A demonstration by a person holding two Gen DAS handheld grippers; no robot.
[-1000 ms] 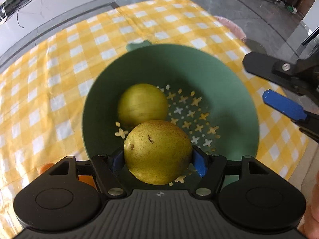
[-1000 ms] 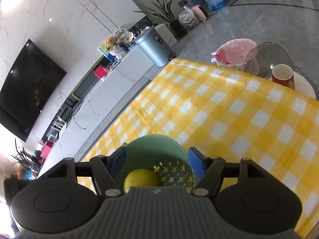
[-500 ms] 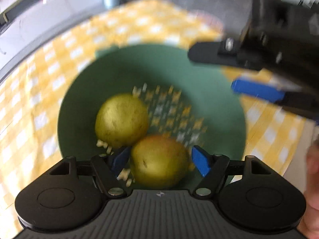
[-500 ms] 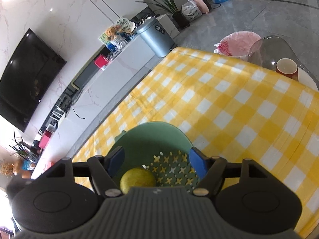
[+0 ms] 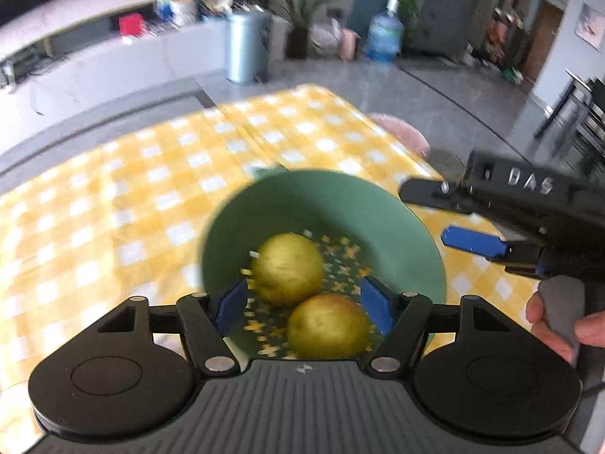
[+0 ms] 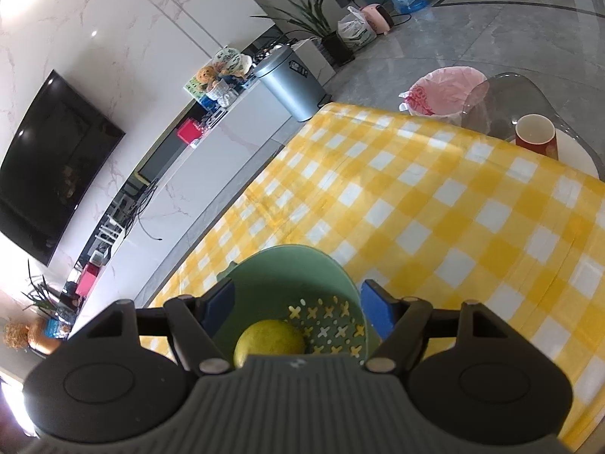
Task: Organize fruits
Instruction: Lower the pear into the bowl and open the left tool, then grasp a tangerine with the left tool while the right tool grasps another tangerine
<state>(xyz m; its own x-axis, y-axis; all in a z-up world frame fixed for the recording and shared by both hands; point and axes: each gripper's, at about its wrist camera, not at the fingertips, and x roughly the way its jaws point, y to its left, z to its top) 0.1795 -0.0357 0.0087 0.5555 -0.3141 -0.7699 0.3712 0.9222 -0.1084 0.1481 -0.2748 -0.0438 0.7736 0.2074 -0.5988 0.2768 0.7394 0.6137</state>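
Left wrist view: the left tongs (image 5: 304,302) hang released above a green bowl (image 5: 408,223) on the yellow-checked worktop (image 5: 113,196), both pears (image 5: 287,268) now lying inside (a second ago one sat clamped between the pads). The right tongs (image 5: 446,213) reach in beside the rim.

Right wrist view: right tongs (image 6: 297,304) spread wide over the bowl (image 6: 287,268); a red cup (image 6: 536,134) stands well apart.

The right tool (image 5: 435,212) bears raised letters "DAS".
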